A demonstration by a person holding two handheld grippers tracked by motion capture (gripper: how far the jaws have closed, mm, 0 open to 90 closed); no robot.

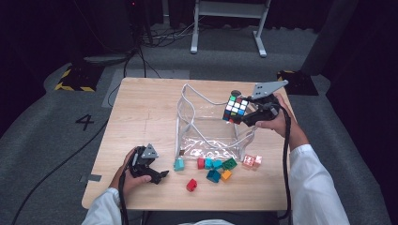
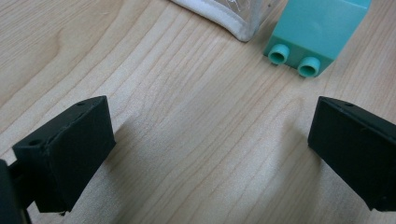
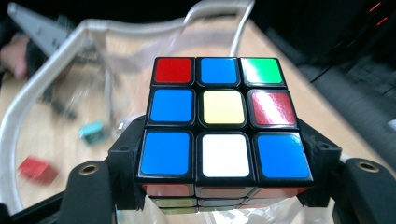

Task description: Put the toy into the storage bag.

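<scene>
A scrambled colour cube (image 1: 235, 109) hangs in the air over the right side of the clear plastic bag (image 1: 210, 126), with my right gripper (image 1: 244, 115) shut on it. In the right gripper view the cube (image 3: 224, 122) sits between the two black jaws, which press on its sides. My left gripper (image 1: 158, 177) rests low over the table's front left, jaws wide apart and nothing between them. In the left gripper view a teal brick (image 2: 317, 35) lies ahead of the open jaws, beside the bag's white-edged corner (image 2: 233, 21).
Several small bricks lie in front of the bag: a teal one (image 1: 179, 164), a red one (image 1: 191, 185), a blue one (image 1: 213, 176), an orange one (image 1: 226, 175), a green one (image 1: 229, 163) and a pink pair (image 1: 252, 161). The wooden table (image 1: 141, 112) stands on grey floor with cables.
</scene>
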